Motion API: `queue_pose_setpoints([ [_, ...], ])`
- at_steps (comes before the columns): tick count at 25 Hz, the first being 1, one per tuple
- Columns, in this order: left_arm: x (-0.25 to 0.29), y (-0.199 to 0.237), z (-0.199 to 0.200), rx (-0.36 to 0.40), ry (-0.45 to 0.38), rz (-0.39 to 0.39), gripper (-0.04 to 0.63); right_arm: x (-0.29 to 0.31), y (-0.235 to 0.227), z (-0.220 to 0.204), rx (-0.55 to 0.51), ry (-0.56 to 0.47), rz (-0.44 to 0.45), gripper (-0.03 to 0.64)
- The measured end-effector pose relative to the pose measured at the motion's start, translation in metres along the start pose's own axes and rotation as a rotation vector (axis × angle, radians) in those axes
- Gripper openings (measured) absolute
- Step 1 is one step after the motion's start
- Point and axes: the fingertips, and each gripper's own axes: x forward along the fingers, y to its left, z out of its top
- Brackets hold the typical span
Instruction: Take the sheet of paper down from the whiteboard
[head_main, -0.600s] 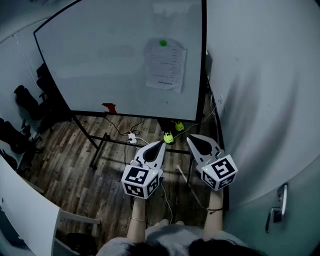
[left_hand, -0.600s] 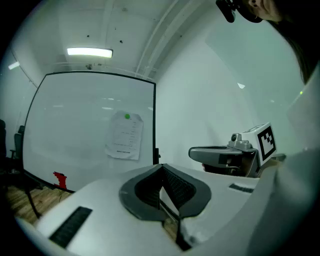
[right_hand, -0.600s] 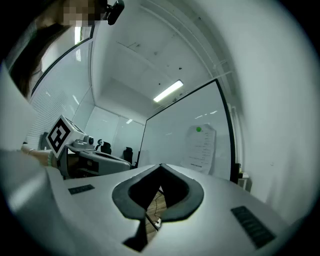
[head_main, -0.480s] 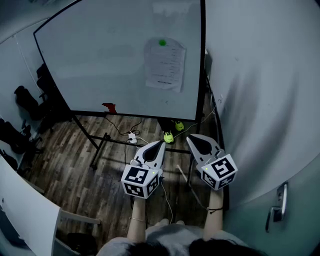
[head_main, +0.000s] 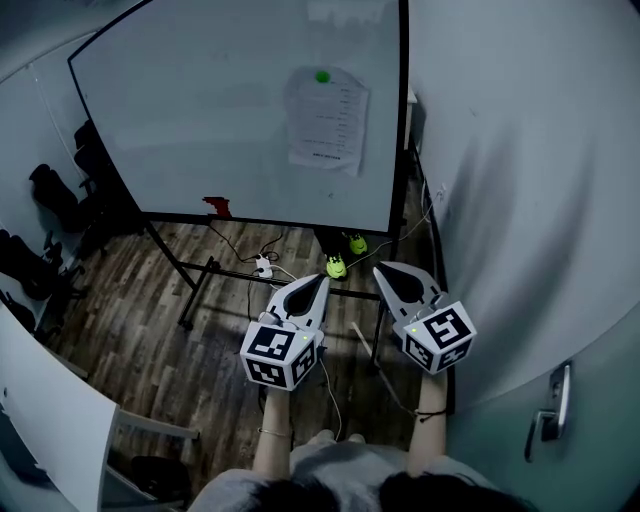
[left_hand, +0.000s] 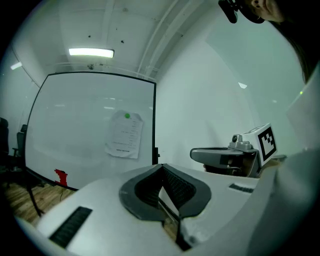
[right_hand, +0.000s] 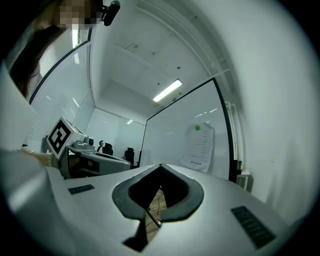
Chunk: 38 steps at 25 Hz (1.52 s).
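A printed sheet of paper (head_main: 326, 120) hangs on the right part of the whiteboard (head_main: 190, 120), pinned at its top by a round green magnet (head_main: 321, 76). The same sheet of paper (left_hand: 124, 135) shows ahead in the left gripper view and as a sheet of paper (right_hand: 199, 147) in the right gripper view. My left gripper (head_main: 322, 281) and right gripper (head_main: 381, 273) are held side by side, well short of the board and below the sheet. Both point level at the board, jaws shut with nothing between them.
The whiteboard stands on a black wheeled frame (head_main: 200, 290) over a wooden floor with cables and a power strip (head_main: 263, 268). A red item (head_main: 217, 206) sits on the board's lower rail. A white wall (head_main: 520, 200) runs close on the right; office chairs (head_main: 50, 200) stand at left.
The whole view has shifted slightly: board and sheet sit a little higher in the picture and both grippers sit a touch lower. Jaws stay shut.
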Motion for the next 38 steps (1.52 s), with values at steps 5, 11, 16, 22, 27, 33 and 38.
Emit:
queue_pose_setpoints([
  [5,-0.009,0.001,-0.004,0.010,0.011,0.042,0.003,-0.007,-0.008,-0.003,0.009,-0.004,-0.014,0.000],
  [11,-0.017,0.017,-0.019,-0.043,0.022,0.104,0.003,0.001,-0.007,-0.014,0.032,0.000,0.017,0.000],
  [16,-0.008,0.027,-0.020,-0.041,0.029,0.115,0.003,0.013,-0.014,-0.018,0.033,0.007,0.025,0.000],
  [22,0.017,0.052,-0.024,-0.031,0.031,0.103,0.003,0.046,-0.030,-0.026,0.035,0.008,0.016,0.000],
  [27,0.040,0.090,-0.017,-0.022,0.018,0.094,0.004,0.088,-0.046,-0.034,0.044,0.020,0.004,0.000],
  [33,0.069,0.129,-0.007,-0.001,0.009,0.075,0.004,0.131,-0.059,-0.033,0.047,-0.002,-0.002,0.000],
  [38,0.089,0.147,-0.008,0.002,0.018,0.049,0.003,0.151,-0.074,-0.037,0.054,0.008,-0.028,0.000],
])
